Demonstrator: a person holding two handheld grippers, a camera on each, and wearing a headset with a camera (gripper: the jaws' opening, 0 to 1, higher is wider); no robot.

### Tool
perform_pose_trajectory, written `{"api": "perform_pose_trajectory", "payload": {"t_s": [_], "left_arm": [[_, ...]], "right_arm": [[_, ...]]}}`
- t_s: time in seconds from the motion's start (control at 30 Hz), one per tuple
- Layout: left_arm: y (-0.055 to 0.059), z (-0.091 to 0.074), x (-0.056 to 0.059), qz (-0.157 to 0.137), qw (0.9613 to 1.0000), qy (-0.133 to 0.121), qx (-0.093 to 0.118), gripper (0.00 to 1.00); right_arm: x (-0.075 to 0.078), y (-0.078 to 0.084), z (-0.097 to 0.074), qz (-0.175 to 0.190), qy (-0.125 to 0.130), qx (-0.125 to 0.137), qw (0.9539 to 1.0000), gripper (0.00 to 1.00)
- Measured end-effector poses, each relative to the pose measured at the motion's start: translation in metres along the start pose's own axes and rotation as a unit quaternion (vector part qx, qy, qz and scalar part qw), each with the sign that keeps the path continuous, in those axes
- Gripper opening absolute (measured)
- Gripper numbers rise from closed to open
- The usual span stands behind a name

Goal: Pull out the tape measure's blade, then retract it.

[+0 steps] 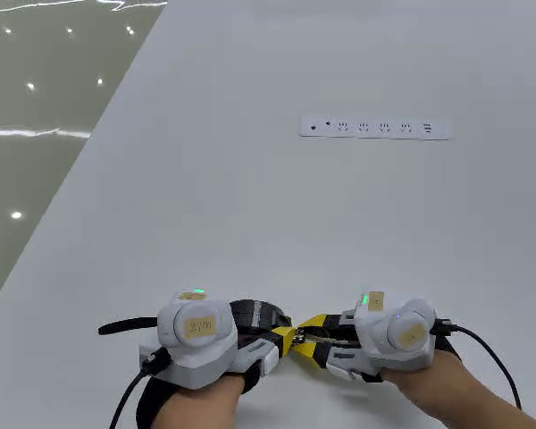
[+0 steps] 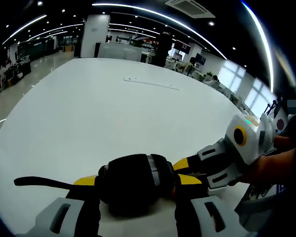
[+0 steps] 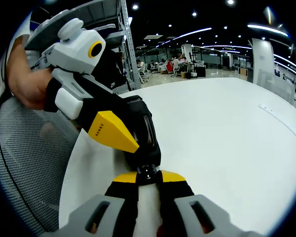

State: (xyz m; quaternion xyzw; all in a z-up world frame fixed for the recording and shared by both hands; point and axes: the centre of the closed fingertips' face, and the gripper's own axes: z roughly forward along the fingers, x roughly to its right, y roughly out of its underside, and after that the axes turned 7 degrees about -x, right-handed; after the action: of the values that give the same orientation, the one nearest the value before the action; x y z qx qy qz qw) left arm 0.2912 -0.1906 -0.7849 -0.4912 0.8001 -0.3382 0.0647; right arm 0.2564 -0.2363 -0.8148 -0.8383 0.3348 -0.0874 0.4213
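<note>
The broad white bench [image 1: 250, 197] carries a power strip [image 1: 375, 128] farther in, and glossy floor [image 1: 36, 116] lies past its left edge. At the near edge, the left claw [image 2: 137, 181] clamps the black tape measure [image 1: 255, 315]. The right claw [image 3: 148, 177] is pinched tight on its blade tip [image 3: 148, 169].

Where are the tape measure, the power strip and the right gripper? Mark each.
tape measure [image 2: 135, 185]: left gripper view, top of its black case.
power strip [image 1: 375, 128]: head view, middle of its white face.
right gripper [image 3: 148, 174]: right gripper view, midway between its yellow jaw tips.
</note>
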Motion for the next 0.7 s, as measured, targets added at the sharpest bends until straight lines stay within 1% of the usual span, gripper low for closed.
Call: {"api": "perform_pose_trajectory", "payload": {"t_s": [0.1,0.23,0.3,0.47,0.57,0.7], "left_arm": [[0.0,-0.001,0.0,0.006,1.0,0.006,-0.002,0.58],[-0.002,-0.004,0.0,0.018,0.9998,0.01,-0.002,0.58],[-0.003,-0.005,-0.001,0.02,0.9997,0.012,-0.004,0.58],[-0.003,-0.009,-0.003,0.024,0.9995,0.017,-0.011,0.58],[-0.005,-0.011,-0.004,0.04,0.999,0.018,-0.009,0.59],[-0.006,-0.015,-0.004,0.045,0.9985,0.027,-0.012,0.59]], "right_arm": [[0.0,0.0,0.0,0.006,0.001,-0.003,1.0,0.15],[0.001,-0.001,-0.003,0.013,0.002,-0.003,0.9999,0.2],[0.0,-0.003,-0.003,0.015,0.001,-0.003,0.9999,0.21],[-0.002,-0.006,-0.007,0.028,0.0,0.003,0.9996,0.24],[-0.004,-0.008,-0.009,0.029,0.001,0.005,0.9996,0.25],[-0.003,-0.012,-0.015,0.032,0.005,0.008,0.9994,0.27]]}}
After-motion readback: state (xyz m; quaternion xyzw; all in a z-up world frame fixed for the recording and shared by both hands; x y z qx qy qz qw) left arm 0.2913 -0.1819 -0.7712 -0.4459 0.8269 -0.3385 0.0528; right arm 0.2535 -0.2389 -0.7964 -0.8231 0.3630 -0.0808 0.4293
